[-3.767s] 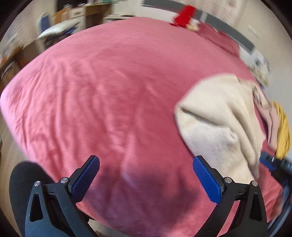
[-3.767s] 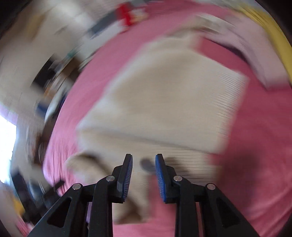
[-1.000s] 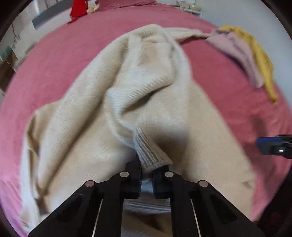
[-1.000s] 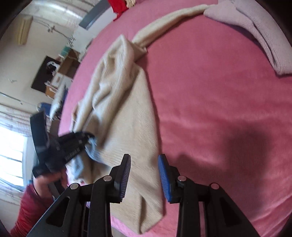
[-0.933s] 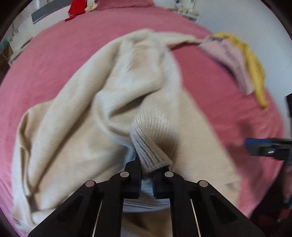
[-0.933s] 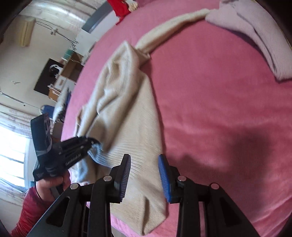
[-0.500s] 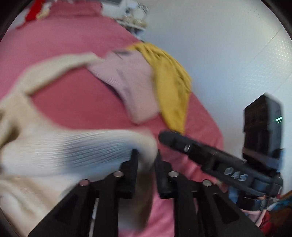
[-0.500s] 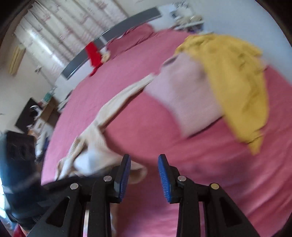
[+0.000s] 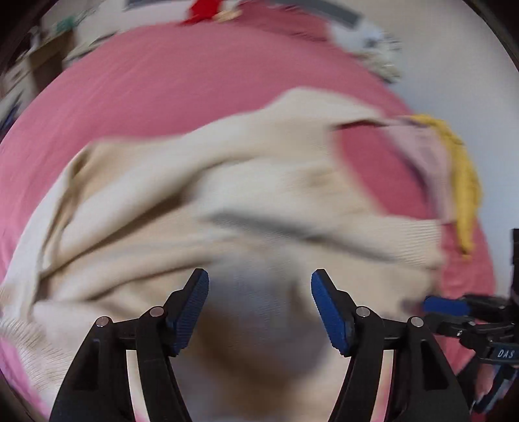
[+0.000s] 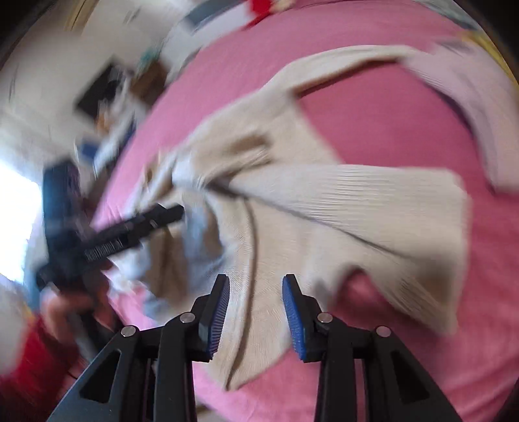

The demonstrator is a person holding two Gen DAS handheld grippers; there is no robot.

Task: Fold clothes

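Observation:
A cream knit sweater lies rumpled and spread on the pink bed; both views are blurred. My left gripper is open and empty, just above the sweater's near part. My right gripper is open a little and empty, over the sweater's near hem. The right gripper also shows at the right edge of the left wrist view, and the left gripper shows at the left of the right wrist view. One sleeve stretches toward the far side.
A pale pink garment and a yellow one lie on the bed's right side, next to the white wall. A red item sits at the headboard. Furniture stands beyond the bed's left side.
My left gripper has let go of the sweater cuff and opened wide. The sweater now lies spread wider across the bed. My right gripper has swung back over the sweater's hem.

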